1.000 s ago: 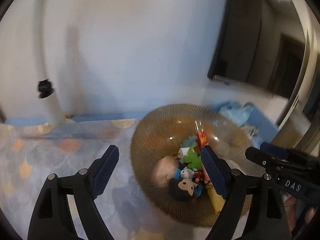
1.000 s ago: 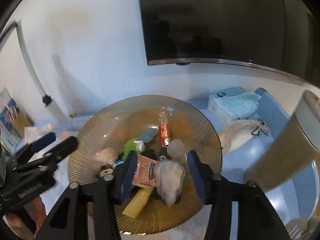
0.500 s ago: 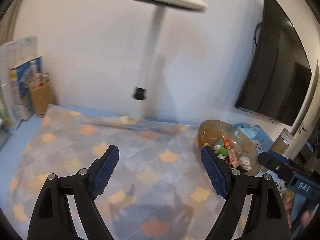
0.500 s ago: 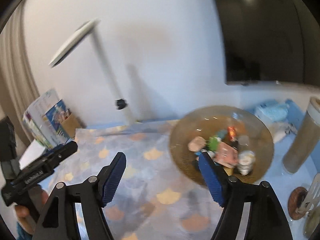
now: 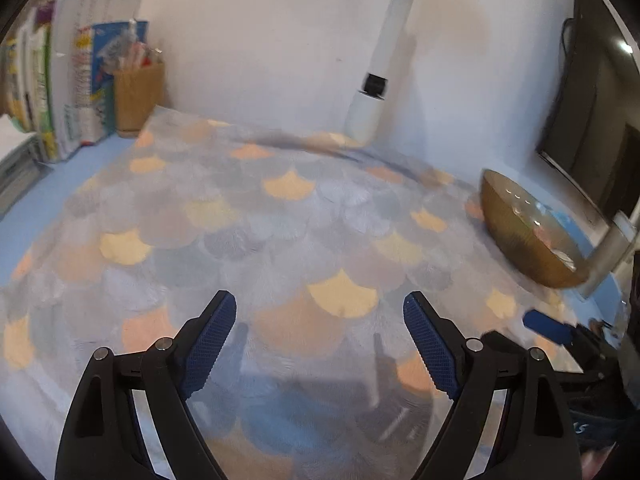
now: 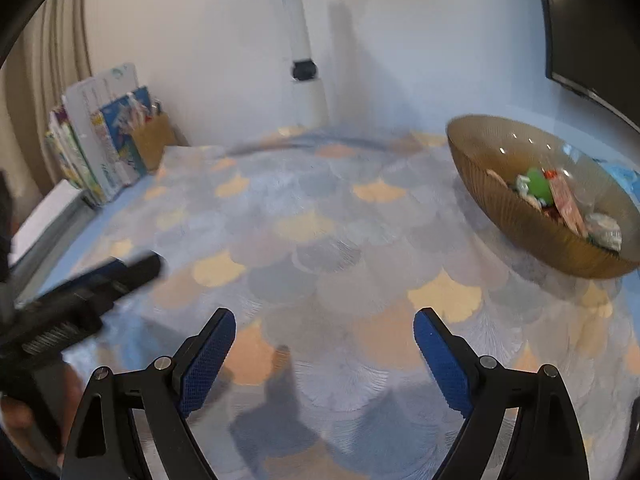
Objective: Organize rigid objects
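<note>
A ribbed amber glass bowl point(image 6: 516, 216) stands at the right of a scale-patterned mat point(image 6: 320, 240). It holds several small items, among them a green toy point(image 6: 540, 188), a pink packet point(image 6: 566, 206) and a clear wrapped piece point(image 6: 606, 230). The bowl also shows at the right in the left wrist view point(image 5: 520, 236). My left gripper point(image 5: 320, 340) is open and empty, low over the mat point(image 5: 280, 220). My right gripper point(image 6: 324, 352) is open and empty over the mat, left of the bowl. The left gripper shows at the left edge of the right wrist view point(image 6: 80, 292).
A white lamp post point(image 5: 372, 100) stands at the mat's far edge against the wall. Books and a brown pen holder point(image 5: 138, 96) stand at the far left. A dark screen point(image 5: 592, 100) hangs on the right. A grey cylinder point(image 5: 608, 252) stands beside the bowl.
Both grippers have pulled back from the bowl and swung left and lower over the mat. The bowl now sits far to the right. Both stay open and empty.
</note>
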Motion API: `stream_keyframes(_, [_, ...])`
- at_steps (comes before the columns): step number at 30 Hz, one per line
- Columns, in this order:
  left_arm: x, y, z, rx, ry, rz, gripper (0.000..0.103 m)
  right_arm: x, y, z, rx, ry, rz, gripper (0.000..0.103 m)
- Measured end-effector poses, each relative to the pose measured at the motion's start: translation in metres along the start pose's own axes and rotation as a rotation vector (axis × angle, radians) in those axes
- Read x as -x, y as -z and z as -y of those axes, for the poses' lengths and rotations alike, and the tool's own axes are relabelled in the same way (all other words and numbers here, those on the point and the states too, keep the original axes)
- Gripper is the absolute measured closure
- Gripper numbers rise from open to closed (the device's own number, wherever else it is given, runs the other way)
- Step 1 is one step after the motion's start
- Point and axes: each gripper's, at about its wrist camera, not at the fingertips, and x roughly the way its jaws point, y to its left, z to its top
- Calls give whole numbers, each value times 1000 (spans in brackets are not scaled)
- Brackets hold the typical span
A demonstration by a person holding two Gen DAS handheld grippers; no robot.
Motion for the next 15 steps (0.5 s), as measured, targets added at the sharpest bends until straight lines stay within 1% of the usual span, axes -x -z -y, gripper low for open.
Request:
stream_keyframes(1, [-4,1,0,2,-5,-19,18,-7,2,3,-14,8,-29,13])
stream_keyframes(2, [-8,1,1,-3,-2,-40,18,-9,2,4,-19,10,-37,13])
stream_keyframes(7, [-7,3,9,-37,-24,-36,17,-11,3,2,-16,49,-50,13])
stream_keyframes(9, [-7,4,10,-45,-35,-39,16,-11,3,3,-23,52,-48,13])
stream_keyframes(12, [-7,4,9,-42,-45,-38,16,-12,3,4,-31,51,-50,13])
stream_keyframes(15, [-7,3,7,-20,-57,-41,13,-12,3,5,-36,59,-54,13])
